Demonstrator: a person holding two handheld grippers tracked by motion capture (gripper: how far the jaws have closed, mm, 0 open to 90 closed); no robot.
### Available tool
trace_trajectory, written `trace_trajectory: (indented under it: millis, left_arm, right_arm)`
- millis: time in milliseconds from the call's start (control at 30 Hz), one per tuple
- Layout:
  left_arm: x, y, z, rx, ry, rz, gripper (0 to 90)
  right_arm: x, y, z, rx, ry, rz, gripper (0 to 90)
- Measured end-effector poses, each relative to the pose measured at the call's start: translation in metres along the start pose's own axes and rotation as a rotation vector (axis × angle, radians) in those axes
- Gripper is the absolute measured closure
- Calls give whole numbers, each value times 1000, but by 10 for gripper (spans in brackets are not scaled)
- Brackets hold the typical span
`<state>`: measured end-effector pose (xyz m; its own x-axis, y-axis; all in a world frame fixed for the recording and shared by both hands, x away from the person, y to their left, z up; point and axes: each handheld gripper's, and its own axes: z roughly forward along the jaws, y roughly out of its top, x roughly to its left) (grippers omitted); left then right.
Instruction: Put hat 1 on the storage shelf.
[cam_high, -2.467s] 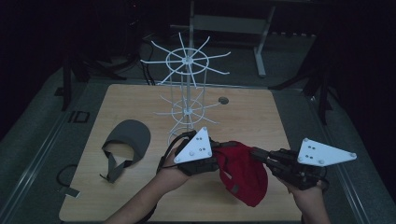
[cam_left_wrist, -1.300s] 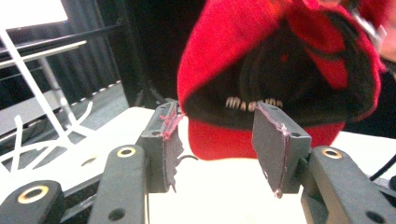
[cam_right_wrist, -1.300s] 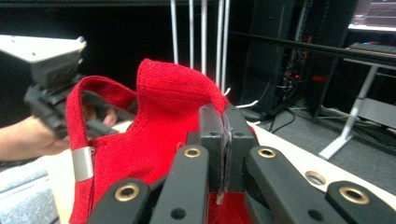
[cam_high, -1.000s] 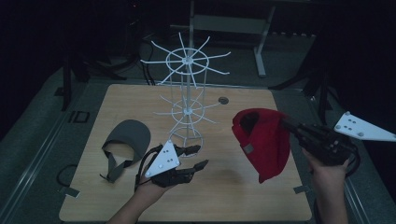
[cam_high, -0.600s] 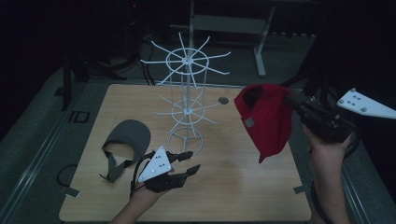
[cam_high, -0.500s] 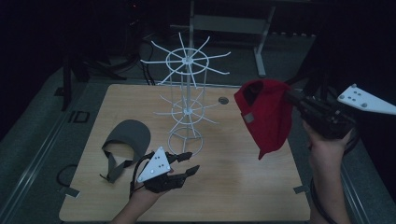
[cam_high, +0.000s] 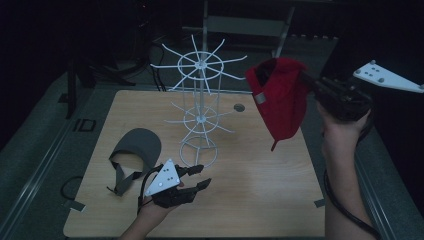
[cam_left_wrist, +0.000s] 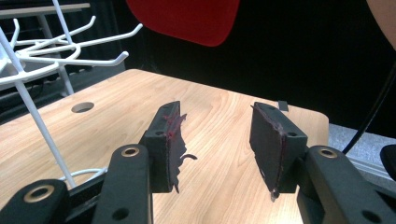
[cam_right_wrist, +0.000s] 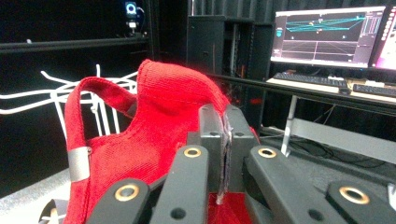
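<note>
The left gripper (cam_high: 200, 176) sat low over the tabletop (cam_high: 260, 190), jaws apart. The right gripper (cam_high: 306, 80) was raised, jaws pressed together on a red cap (cam_high: 280, 100).

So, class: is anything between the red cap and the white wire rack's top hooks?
Nothing visible. The red cap hangs from the right claw, just right of the white wire rack, with open air between them.
</note>
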<state>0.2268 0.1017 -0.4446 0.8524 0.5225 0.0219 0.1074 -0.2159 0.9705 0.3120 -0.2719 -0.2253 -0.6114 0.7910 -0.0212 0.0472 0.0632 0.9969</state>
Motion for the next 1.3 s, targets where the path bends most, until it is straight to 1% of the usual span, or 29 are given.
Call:
trace_trajectory:
  millis: [33, 67, 133, 233, 333, 500, 600, 767, 933, 967, 1133, 1267, 1300]
  left_arm:
    - [0, 0, 0, 0, 1, 0, 540]
    - [0, 0, 0, 0, 0, -1, 540]
    - [0, -1, 0, 1, 2, -3, 540]
    - [0, -2, -1, 3, 4, -6, 540]
    - [1, -3, -2, 3, 7, -10, 540]
    - [2, -5, -3, 5, 10, -15, 540]
    - [3, -5, -4, 8, 15, -19, 540]
    - [4, -6, -5, 7, 19, -21, 540]
    - [5, -7, -7, 7, 25, -26, 540]
    - [5, -7, -7, 7, 25, -27, 540]
    - [5, -9, -9, 10, 33, -27, 540]
    - [6, -11, -11, 16, 37, -32, 541]
    - [6, -12, -12, 16, 42, -37, 541]
  right_arm:
    - [0, 0, 2, 1, 4, 3, 886]
    - [1, 0, 4, 4, 18, 7, 886]
    - [4, -1, 7, 18, 15, -5, 886]
    - [7, -5, 10, 31, 25, -11, 886]
    - [9, -11, 12, 43, 33, -20, 886]
    - [12, -26, 12, 54, 52, -14, 885]
    - [16, -33, 12, 60, 55, -30, 885]
    - [22, -44, 15, 77, 82, -36, 883]
    - [27, -53, 16, 83, 110, -33, 879]
    - [27, -55, 15, 83, 121, -26, 878]
    - [28, -62, 13, 82, 143, -7, 865]
    - [28, -67, 10, 83, 159, 0, 844]
    - [28, -68, 10, 86, 161, 0, 825]
